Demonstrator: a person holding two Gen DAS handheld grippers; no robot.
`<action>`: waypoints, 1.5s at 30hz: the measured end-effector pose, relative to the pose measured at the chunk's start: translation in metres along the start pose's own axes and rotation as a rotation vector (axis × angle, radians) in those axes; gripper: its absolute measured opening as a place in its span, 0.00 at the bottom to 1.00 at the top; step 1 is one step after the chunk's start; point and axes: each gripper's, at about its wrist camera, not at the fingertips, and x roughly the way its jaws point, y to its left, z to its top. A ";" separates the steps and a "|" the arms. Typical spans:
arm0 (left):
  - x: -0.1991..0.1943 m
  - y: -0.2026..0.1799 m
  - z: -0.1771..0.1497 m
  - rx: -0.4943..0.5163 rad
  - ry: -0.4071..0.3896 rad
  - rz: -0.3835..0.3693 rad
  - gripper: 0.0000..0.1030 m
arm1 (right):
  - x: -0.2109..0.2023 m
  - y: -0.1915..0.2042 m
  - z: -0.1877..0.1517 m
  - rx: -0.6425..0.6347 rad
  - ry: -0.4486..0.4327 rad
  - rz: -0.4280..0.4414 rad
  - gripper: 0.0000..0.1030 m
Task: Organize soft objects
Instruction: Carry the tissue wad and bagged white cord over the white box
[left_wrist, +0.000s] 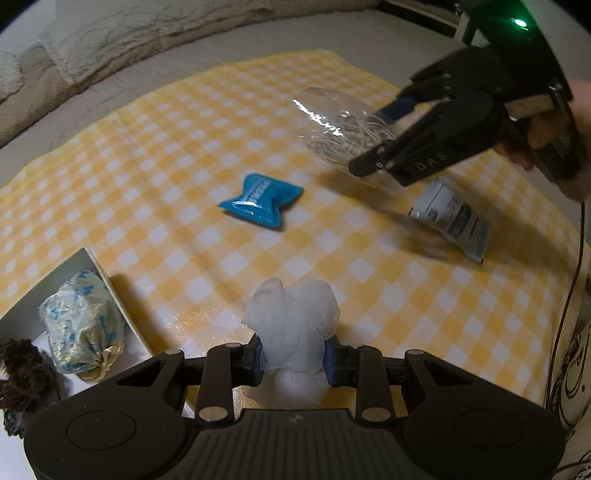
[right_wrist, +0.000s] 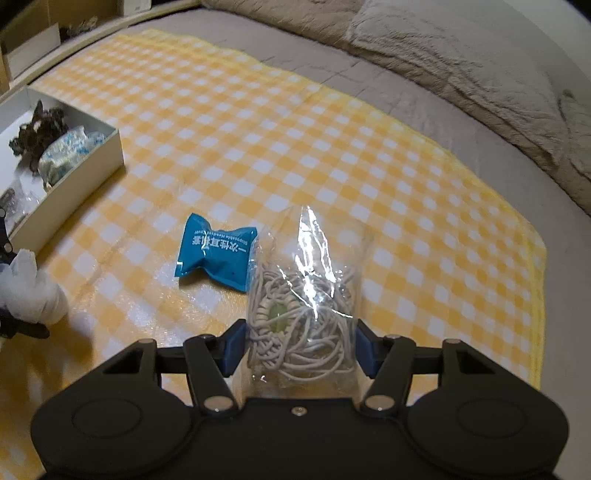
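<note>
Left gripper (left_wrist: 293, 360): I am clamping its blue pads on a white mesh bundle (left_wrist: 291, 317), which is standing upright just above the checked cloth (left_wrist: 184, 155).

Right gripper (right_wrist: 301, 347): I am squeezing a clear bag (right_wrist: 306, 295) of pale cord, its long axis pointing forward, away from the fingers.

Blue packet (right_wrist: 216, 253): lying flat mid-cloth, pinched at the waist, bearing white Chinese print I cannot read.

White pouch (left_wrist: 452, 218): lying flat, print blurred.

Box (right_wrist: 74, 184): sitting at the cloth's edge, holding a blue-flowered pouch (left_wrist: 83, 325) and dark yarn (right_wrist: 38, 131).
</note>
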 end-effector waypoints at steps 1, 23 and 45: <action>-0.004 -0.001 0.000 -0.005 -0.012 0.006 0.31 | -0.006 0.000 -0.001 0.013 -0.010 -0.002 0.59; -0.081 0.030 -0.021 -0.208 -0.244 0.131 0.31 | -0.086 0.010 -0.006 0.287 -0.175 -0.029 0.59; -0.151 0.137 -0.129 -0.506 -0.283 0.299 0.31 | -0.095 0.107 0.068 0.294 -0.286 0.147 0.59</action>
